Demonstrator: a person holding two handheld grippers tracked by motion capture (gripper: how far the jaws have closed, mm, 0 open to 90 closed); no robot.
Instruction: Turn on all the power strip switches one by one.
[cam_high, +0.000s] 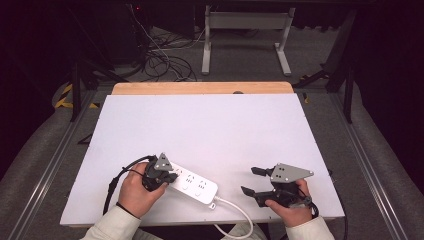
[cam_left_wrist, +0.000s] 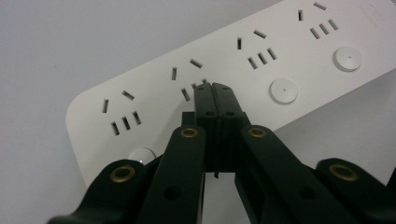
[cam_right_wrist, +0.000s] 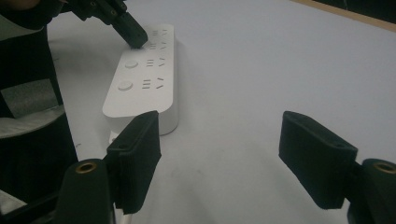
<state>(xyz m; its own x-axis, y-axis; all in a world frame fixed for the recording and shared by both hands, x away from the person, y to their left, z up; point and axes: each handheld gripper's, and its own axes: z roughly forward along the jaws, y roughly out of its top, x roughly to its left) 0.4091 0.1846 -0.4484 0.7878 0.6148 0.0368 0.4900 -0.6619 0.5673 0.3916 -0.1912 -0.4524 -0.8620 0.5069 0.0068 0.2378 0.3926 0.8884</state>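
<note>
The white power strip (cam_high: 192, 184) lies flat on the white counter (cam_high: 210, 130), near the front edge and left of centre, running diagonally from upper left to lower right in the high view. Its white cable (cam_high: 235, 207) leaves the lower right end and curves off the front edge of the counter.

The left hand-held gripper (cam_left_wrist: 214, 91) has its jaws pressed together with nothing between them. The closed tips rest on the top face of the power strip, at the socket slots of the second outlet from the rounded end. Round push buttons (cam_left_wrist: 283, 90) sit along the near side of the strip in the left gripper view. In the right gripper view, the same closed tips meet the far part of the strip.

The right hand-held gripper (cam_right_wrist: 219, 140) has its jaws spread and holds nothing. It sits to the right of the power strip, apart from it, above bare counter.
</note>
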